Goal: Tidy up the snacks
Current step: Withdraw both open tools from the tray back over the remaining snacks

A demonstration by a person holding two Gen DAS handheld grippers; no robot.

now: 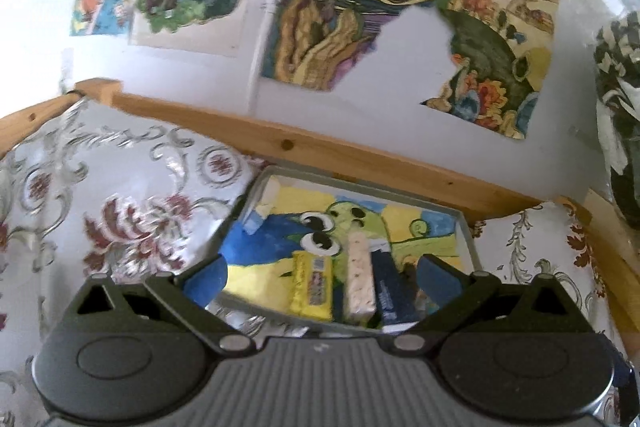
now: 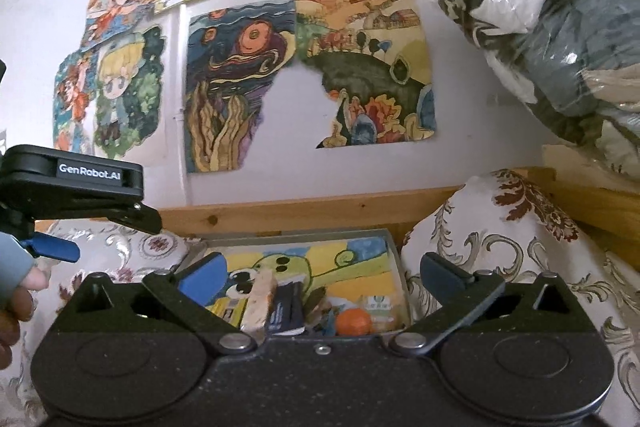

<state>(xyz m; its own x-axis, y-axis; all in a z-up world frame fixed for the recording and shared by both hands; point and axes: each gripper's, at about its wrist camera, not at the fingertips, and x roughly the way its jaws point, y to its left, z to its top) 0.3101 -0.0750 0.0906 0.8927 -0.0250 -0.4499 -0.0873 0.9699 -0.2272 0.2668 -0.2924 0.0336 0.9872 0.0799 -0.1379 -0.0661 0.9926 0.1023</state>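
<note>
Left wrist view: left gripper point(image 1: 320, 277) hangs above the near edge of a shallow grey tray point(image 1: 470, 239), jaws spread wide, nothing between them. The tray sits on a floral cloth point(image 1: 120, 195) against a wooden rail point(image 1: 360, 151); its floor is lined with a painted cartoon picture. Three snacks lie side by side at the near end: a yellow packet point(image 1: 312, 283) on the left, a pale speckled bar point(image 1: 359, 277) touching it in the middle, a dark blue packet point(image 1: 394, 287) on the right. A small blue-and-white item point(image 1: 256, 219) lies apart in the tray's far left corner; cannot tell what it is. Children's drawings point(image 1: 340, 7) cover the white wall behind.

Right wrist view: right gripper point(image 2: 320, 277) is also over the tray point(image 2: 396, 259), jaws wide apart and empty. Pale bar point(image 2: 260, 301) and dark blue packet point(image 2: 286, 309) show between the fingers; to their right an orange round snack point(image 2: 352, 321) lies beside a green-and-white packet point(image 2: 378, 305) at the near right corner. The left gripper point(image 2: 52, 251) shows at the left edge, held by a hand point(image 2: 20, 291). A clear bag of clothes point(image 2: 560, 27) fills the upper right.
</note>
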